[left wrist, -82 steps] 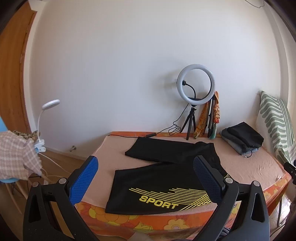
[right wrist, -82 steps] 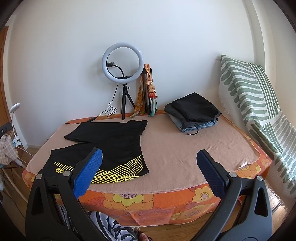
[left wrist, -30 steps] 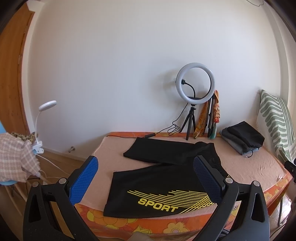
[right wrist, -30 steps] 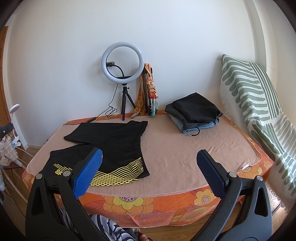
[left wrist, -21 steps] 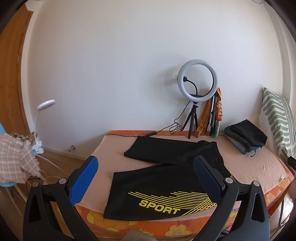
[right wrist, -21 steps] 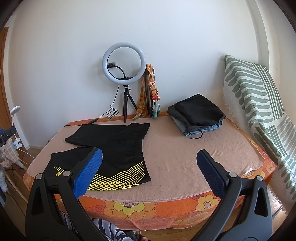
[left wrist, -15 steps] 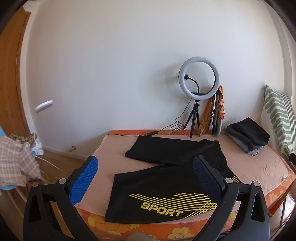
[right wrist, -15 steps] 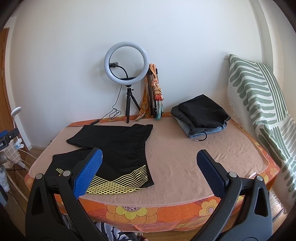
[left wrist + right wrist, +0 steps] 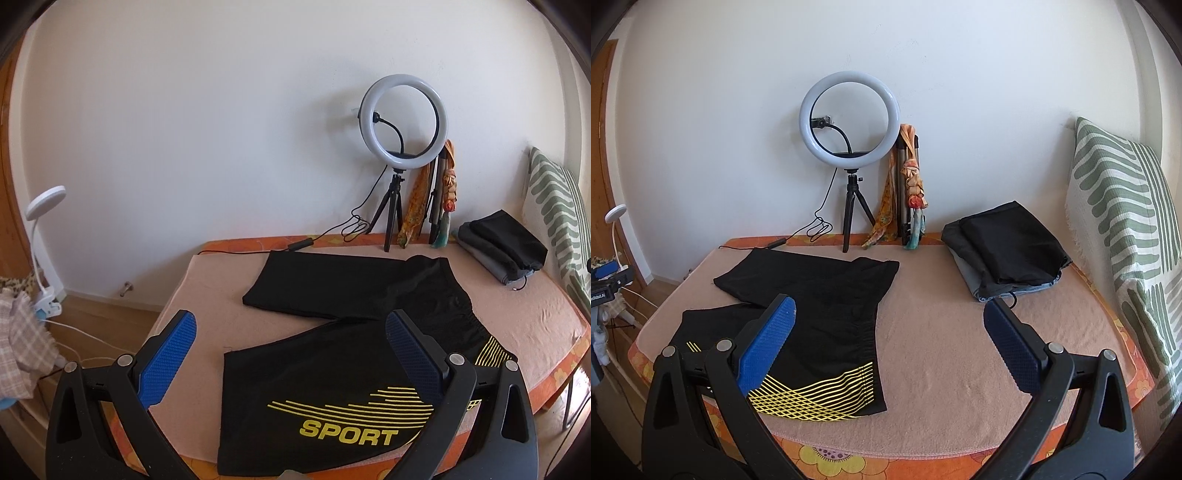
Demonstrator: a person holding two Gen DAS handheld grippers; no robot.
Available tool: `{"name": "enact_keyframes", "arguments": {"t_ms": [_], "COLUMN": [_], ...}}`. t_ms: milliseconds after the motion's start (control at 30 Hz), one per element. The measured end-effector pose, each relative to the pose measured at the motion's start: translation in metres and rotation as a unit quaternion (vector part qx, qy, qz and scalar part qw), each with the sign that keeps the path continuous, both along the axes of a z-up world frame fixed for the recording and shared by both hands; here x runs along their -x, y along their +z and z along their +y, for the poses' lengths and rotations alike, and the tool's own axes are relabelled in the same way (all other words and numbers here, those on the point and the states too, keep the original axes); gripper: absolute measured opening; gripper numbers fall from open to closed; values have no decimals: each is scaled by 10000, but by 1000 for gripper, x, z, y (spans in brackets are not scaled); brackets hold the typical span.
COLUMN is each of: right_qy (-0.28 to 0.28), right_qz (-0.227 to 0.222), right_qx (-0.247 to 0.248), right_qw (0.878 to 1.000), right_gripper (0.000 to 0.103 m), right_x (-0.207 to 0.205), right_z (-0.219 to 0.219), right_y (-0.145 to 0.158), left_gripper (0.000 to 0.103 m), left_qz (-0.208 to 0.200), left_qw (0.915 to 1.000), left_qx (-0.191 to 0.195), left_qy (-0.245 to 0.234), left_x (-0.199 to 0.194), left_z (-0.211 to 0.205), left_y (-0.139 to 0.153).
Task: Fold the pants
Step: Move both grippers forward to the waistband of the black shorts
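Note:
Black sport shorts [image 9: 332, 350] with yellow stripes and the word SPORT lie spread flat on the bed, legs fanned apart; they also show in the right wrist view [image 9: 820, 314]. My left gripper [image 9: 290, 354] is open and empty, held above the bed's near left edge, short of the shorts' front leg. My right gripper [image 9: 890, 343] is open and empty, held above the near edge by the waistband side. Neither touches the cloth.
The bed has a pink blanket [image 9: 960, 332] over a floral orange sheet. A ring light on a tripod [image 9: 849, 122] and a folded tripod with scarves [image 9: 908, 192] stand at the wall. Folded dark clothes [image 9: 1008, 247] lie back right, a striped pillow [image 9: 1126, 240] to the right. A clip lamp [image 9: 40, 221] stands left.
Both grippers have moved closer to the bed and a little to the left; the shorts look larger. Both stay open. The shorts have not moved.

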State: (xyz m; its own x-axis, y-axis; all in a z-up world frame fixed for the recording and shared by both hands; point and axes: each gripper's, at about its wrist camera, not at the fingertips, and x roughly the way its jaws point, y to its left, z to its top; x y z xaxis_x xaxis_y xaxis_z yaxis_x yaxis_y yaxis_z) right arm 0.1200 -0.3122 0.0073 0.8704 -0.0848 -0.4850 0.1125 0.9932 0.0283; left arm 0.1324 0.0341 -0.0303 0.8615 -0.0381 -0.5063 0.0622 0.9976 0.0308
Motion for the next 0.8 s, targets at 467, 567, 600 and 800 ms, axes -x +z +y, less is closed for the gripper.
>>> {"name": "enact_keyframes", "arguments": {"t_ms": [467,567,600,800], "right_qy": [668,762,794,989], "right_qz": [790,972,1032,1419], "right_qx": [-459,-579,-616,-808], "right_qw": [9936,9907,9896,9816], "right_gripper": [103,103,103,103], "right_x": [-136,-168,-180,-247], "right_z": [-39,-45,-48,-56], "right_y": [-19,-28,-32,-63], "left_gripper": [77,77,77,76], "left_qz": [959,1140,1190,1561], "left_qw": [9937,9915,9908,9847], "left_qx": [437,477,466,590], "left_qy": [-387,-400,-437,-510], "left_x": [-153,-187,-198,-255], "left_z": [43,44,44,43], "left_y": [-27,-34,-37,-62]}}
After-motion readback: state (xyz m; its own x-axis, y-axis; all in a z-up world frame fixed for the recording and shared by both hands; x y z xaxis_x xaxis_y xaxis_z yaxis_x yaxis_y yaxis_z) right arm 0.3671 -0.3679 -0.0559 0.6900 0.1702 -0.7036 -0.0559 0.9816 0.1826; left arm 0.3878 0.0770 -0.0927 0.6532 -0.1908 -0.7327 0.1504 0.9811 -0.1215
